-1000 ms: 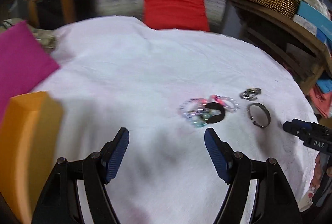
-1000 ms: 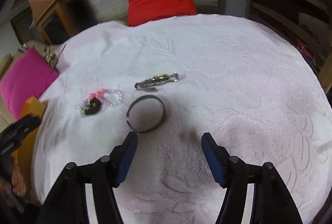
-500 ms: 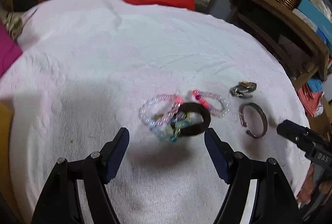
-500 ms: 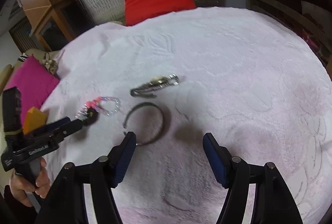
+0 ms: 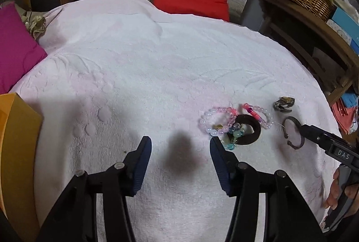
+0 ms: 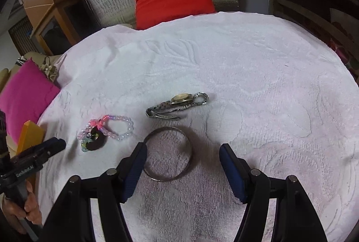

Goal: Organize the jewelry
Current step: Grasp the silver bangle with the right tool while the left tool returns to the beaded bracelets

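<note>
- Metal bangle (image 6: 168,153): lay on the white surface (image 6: 258,85), landmark item.
- Right gripper (image 6: 182,165): spread, had closed in over the bangle; pickup likely next.
- Left gripper (image 5: 180,160): spread, empty, had swung left of the bead bracelets (image 5: 224,118).
- Watch (image 6: 177,105): just beyond the bangle.

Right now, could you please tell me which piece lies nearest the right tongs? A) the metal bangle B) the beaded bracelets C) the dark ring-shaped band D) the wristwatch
A: the metal bangle lies partly between the open right tongs, against the left finger; the wristwatch and beaded bracelets lie farther off.
</note>
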Demonstrator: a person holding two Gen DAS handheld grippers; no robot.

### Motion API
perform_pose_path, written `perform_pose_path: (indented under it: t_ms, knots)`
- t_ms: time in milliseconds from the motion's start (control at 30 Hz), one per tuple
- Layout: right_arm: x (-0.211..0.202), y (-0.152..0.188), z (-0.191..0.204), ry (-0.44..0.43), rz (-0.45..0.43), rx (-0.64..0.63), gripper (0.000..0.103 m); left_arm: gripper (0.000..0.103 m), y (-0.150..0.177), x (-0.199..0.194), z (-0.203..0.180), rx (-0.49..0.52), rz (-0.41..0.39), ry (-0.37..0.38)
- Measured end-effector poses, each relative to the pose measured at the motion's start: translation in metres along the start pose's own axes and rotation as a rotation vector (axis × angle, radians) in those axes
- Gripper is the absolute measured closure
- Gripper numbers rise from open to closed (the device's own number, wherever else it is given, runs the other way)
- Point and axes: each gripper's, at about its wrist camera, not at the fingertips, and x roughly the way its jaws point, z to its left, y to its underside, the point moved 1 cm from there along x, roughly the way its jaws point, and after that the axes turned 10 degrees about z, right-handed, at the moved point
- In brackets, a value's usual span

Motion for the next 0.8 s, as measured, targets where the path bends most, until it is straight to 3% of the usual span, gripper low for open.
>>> perform_pose_path:
  t_ms: [100, 200, 267, 500, 667, 800]
  knots:
    - [0.005, 0.001, -0.003, 0.011, 0.017, 0.015, 0.032, 0.048, -0.003, 0.008, 0.006, -0.011, 0.017, -0.015]
    - [-0.006, 0.001, 0.002, -0.006, -0.042, 0.001, 0.032, 0.048, -0.004, 0.009, 0.015, -0.035, 0.016, -0.041]
    - [-0.011, 0.0, 0.01, 0.034, -0.067, -0.026, 0.032, 0.048, -0.004, 0.007, 0.016, -0.029, 0.008, -0.056]
    - [0.011, -0.002, -0.002, 0.045, 0.029, 0.02, 0.033, 0.048, 0.001, 0.003, 0.017, -0.02, 0.015, -0.042]
    - [0.013, 0.002, 0.012, 0.015, 0.021, -0.025, 0.031, 0.048, 0.001, 0.0, 0.015, -0.015, 0.011, -0.028]
    - [0.018, 0.008, 0.027, 0.074, 0.03, -0.115, 0.025, 0.048, 0.001, 0.001, 0.014, -0.015, 0.017, -0.013]
